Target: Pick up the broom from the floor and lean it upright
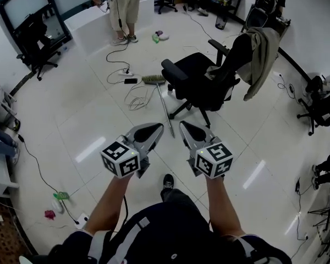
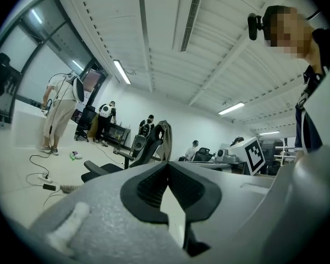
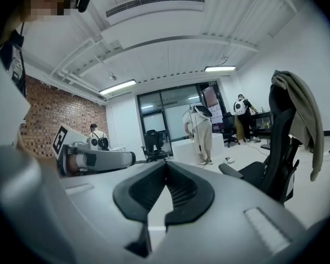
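Note:
The broom lies on the white floor ahead of me, its brush head (image 1: 153,80) beside the black office chair (image 1: 206,84) and its thin handle (image 1: 164,106) running back towards me. My left gripper (image 1: 158,127) and right gripper (image 1: 184,125) are held side by side just short of the handle's near end, both shut and holding nothing. In the left gripper view the shut jaws (image 2: 168,164) point level, with the brush head (image 2: 70,188) low at the left. The right gripper view shows shut jaws (image 3: 166,163) and no broom.
A jacket (image 1: 261,56) hangs on the chair's back. A power strip (image 1: 130,81) and loose cables (image 1: 136,99) lie left of the brush head. A person (image 1: 126,7) stands by a white platform (image 1: 99,23). More chairs and desks line the room's edges.

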A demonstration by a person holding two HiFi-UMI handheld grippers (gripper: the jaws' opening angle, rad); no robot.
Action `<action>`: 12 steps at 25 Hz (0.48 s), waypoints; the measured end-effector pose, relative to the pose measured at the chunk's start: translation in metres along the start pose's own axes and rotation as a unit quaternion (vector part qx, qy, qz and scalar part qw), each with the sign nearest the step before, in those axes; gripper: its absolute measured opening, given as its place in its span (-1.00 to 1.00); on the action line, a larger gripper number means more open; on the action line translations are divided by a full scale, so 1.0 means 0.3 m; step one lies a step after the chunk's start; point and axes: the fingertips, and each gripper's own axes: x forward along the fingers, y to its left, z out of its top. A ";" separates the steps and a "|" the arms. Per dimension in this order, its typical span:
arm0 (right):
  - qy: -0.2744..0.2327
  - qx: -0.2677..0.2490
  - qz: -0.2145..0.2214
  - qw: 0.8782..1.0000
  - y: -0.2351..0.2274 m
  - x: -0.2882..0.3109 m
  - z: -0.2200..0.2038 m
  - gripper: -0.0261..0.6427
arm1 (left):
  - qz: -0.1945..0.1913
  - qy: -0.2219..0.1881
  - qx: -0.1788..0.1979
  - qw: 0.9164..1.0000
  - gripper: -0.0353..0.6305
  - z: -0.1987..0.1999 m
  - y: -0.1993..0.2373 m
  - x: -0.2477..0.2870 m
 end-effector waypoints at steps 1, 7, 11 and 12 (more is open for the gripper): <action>0.000 0.002 0.002 1.000 -0.028 0.031 0.010 -0.91 | 0.002 0.005 0.000 1.000 -0.90 0.004 0.029 0.024; -0.003 0.017 0.013 1.000 -0.163 0.206 0.058 -0.91 | 0.009 0.017 0.006 1.000 -0.90 0.059 0.182 0.132; 0.004 0.016 0.018 1.000 -0.195 0.307 0.060 -0.91 | 0.012 0.023 0.007 1.000 -0.90 0.079 0.293 0.174; 0.007 0.014 0.016 1.000 -0.201 0.333 0.062 -0.91 | 0.011 0.024 0.005 1.000 -0.90 0.084 0.325 0.182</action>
